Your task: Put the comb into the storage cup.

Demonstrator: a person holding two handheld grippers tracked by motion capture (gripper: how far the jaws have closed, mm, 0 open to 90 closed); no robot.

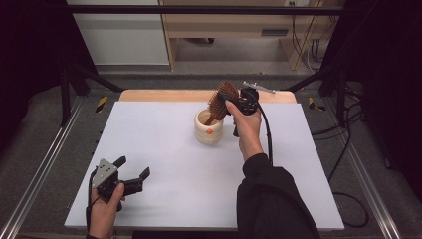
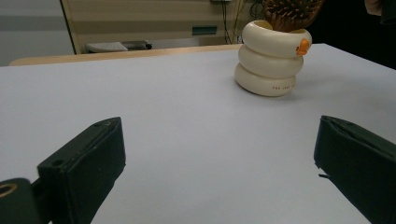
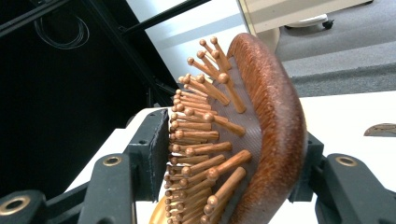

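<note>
Nearest you, at about seven o'clock on the table (image 1: pixel 164 199), your left gripper (image 1: pixel 133 174) rests low with its jaws spread wide and nothing between them. Its own view looks out across bare white surface toward the cup, so it plays no part in the work right now.

Farther out, near twelve o'clock, your right gripper (image 1: pixel 234 102) has its jaws around the head of the wooden hairbrush (image 3: pixel 243 135), one jaw against the bristle tips and the other behind the rounded back. They look closed on it, though how firmly they squeeze cannot be read from here.

The hairbrush stands tilted, its handle down inside the cream ringed cup (image 1: pixel 208 128) and its head leaning out toward one o'clock above the rim. The cup sits upright just beyond the table's centre, showing a small orange mark on its side.

Judging by this, the brush is partly in the cup and you have not let go. What seems left is settling the handle fully down, opening the right jaws, and drawing your hand clear without tipping the cup.
</note>
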